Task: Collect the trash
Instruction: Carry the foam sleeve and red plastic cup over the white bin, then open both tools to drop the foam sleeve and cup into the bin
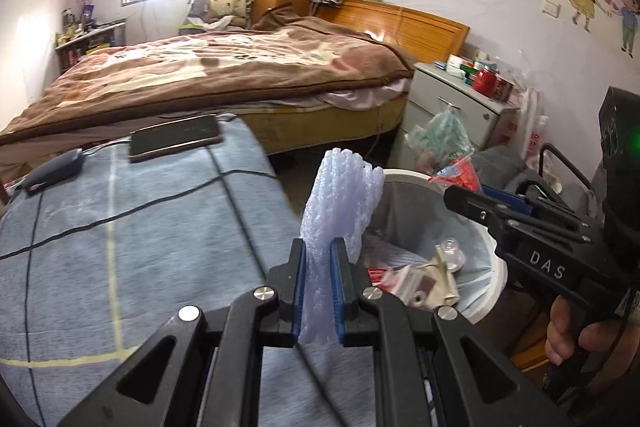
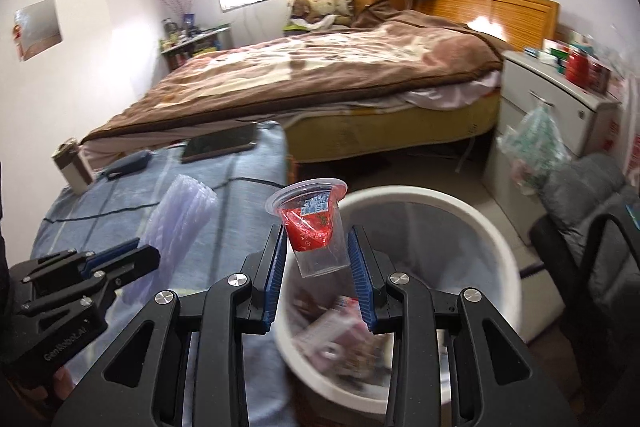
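My left gripper (image 1: 319, 247) is shut on a white foam net sleeve (image 1: 340, 195), which stands up from the pads beside the bin's left rim. The white bin (image 1: 494, 267) holds several wrappers and bits of packaging. In the right wrist view my right gripper (image 2: 317, 233) is shut on a clear plastic cup (image 2: 320, 251) with a red wrapper inside, tilted above the bin's near-left rim (image 2: 500, 227). The left gripper (image 2: 150, 253) with the foam sleeve (image 2: 180, 215) shows at the left there. The right gripper (image 1: 451, 193) reaches over the bin from the right.
A table with a blue-grey checked cloth (image 1: 120, 227) sits left of the bin, with a phone (image 1: 176, 139) and a dark pouch (image 1: 52, 171) on it. Behind are a bed (image 1: 240, 67) and a white nightstand (image 1: 452, 99) with a hanging bag. A dark chair (image 2: 580, 227) stands right of the bin.
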{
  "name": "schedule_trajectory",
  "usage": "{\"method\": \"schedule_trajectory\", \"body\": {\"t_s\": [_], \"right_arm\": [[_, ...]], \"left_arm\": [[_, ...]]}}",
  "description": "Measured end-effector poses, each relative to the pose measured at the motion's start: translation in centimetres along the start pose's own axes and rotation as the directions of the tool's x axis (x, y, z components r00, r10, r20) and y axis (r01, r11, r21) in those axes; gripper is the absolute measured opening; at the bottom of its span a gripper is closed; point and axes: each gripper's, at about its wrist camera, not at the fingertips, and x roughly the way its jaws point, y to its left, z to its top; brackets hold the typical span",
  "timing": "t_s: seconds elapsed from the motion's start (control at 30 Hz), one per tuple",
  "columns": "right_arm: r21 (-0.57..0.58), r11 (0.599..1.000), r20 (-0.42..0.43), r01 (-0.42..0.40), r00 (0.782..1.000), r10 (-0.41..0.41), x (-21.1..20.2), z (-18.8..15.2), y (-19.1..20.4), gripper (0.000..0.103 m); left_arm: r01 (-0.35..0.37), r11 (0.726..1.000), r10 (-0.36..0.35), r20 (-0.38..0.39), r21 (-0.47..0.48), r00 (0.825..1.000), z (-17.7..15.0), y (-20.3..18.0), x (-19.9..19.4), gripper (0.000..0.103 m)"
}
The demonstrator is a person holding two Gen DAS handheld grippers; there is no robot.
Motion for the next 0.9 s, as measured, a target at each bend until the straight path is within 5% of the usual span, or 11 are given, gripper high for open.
{"method": "schedule_trajectory", "body": {"t_s": [0.3,0.63,0.7,0.77,0.9], "right_arm": [[0.043,0.995,-0.061,0.085,0.995,-0.083,0.3,-1.0,-4.7,0.034],[0.059,0.987,-0.121,0.149,0.983,-0.141,1.3,-1.9,-7.0,0.035],[0.054,0.985,-0.129,0.162,0.98,-0.154,1.5,-2.1,-7.1,0.035],[0.057,0.983,-0.131,0.173,0.978,-0.164,1.4,-2.2,-7.1,0.036],[0.096,0.983,-0.129,0.158,0.981,-0.145,1.1,-2.3,-7.7,0.054]], "left_arm": [[0.064,0.997,-0.062,-0.056,0.048,0.997,0.3,-5.3,3.6,0.013],[0.071,0.997,-0.067,-0.104,0.039,0.992,0.3,-6.9,6.0,0.015],[0.079,0.996,-0.073,-0.111,0.046,0.991,0.2,-7.3,6.1,0.025],[0.086,0.995,-0.081,-0.108,0.045,0.991,0.2,-7.6,6.0,0.049],[0.062,0.997,-0.058,-0.1,0.042,0.993,0.2,-7.5,5.9,0.054]]}}
